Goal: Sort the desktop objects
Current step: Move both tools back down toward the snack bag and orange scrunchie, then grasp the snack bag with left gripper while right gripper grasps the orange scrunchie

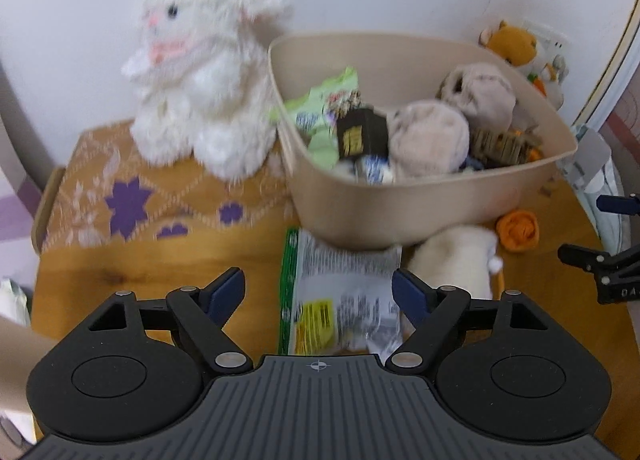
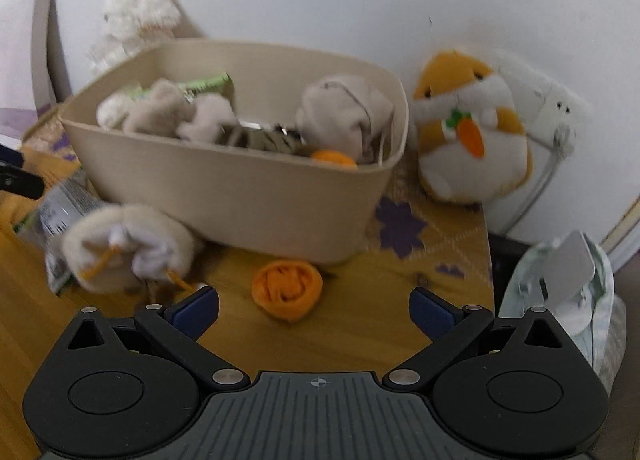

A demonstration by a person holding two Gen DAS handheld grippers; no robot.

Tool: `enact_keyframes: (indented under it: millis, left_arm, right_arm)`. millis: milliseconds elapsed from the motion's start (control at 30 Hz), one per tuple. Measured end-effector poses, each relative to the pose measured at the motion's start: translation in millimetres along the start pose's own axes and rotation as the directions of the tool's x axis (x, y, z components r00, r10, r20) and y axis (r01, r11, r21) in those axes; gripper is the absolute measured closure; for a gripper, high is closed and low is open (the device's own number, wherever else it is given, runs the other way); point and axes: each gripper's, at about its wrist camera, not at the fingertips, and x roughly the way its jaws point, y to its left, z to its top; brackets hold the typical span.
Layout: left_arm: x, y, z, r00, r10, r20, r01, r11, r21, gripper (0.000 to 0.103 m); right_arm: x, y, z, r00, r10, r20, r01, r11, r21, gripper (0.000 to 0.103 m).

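Both grippers hang over a wooden table (image 1: 120, 272) with their jaws spread wide and nothing in them. The left gripper (image 1: 318, 292) points at a flat snack packet (image 1: 344, 292) lying in front of a beige bin (image 1: 420, 203), which holds plush toys and packets. The right gripper (image 2: 314, 312) points at an orange roll (image 2: 286, 288) on the table just before the bin. A cream plush (image 2: 128, 248) lies between packet and roll.
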Motion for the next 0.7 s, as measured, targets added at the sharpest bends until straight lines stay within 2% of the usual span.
enact_keyframes:
  millis: [267, 500, 700]
  left_arm:
    - [15.3, 2.8, -9.8, 1.000, 0.023, -0.017, -0.023, 0.999, -0.040, 0.021]
    - [31.7, -0.1, -7.6, 0.999, -0.007, -0.038, 0.003, 0.997, -0.081, 0.020]
    - [46.0, -4.1, -6.3, 0.995, -0.066, -0.071, 0.057, 0.990, -0.126, 0.018]
  right_arm:
    - [17.1, 1.7, -7.4, 1.000, -0.021, -0.018, 0.021, 0.999, -0.034, 0.000]
    - [38.2, 14.7, -5.3, 0.999, -0.015, -0.040, 0.011, 0.996, -0.089, 0.000]
    - [50.2, 22.9, -5.4, 0.999, -0.035, -0.015, 0.033, 0.993, -0.110, 0.004]
